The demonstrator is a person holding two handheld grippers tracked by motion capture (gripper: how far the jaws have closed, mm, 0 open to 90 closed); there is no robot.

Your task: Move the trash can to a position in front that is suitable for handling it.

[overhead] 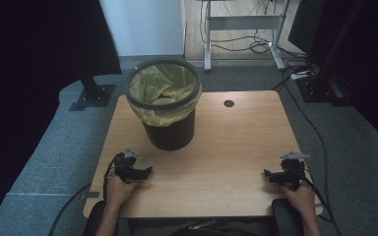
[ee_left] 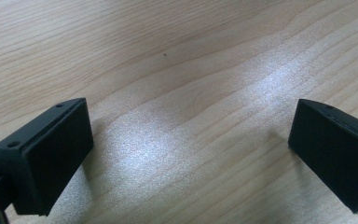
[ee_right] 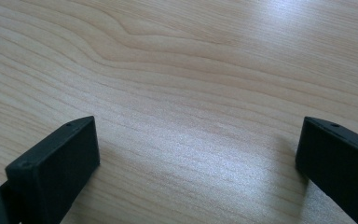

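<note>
While both tongs, left (overhead: 146, 171) and right (overhead: 267, 173), are rested wide open and empty on the tabletop (overhead: 226, 147), nothing is yet begun, and a reach toward the yellow-lined bin (overhead: 165, 103) standing at the far left seems called for.

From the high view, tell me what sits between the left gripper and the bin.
Nothing visible. The left gripper rests open on the table, and bare wood runs from it to the bin just beyond.
</note>
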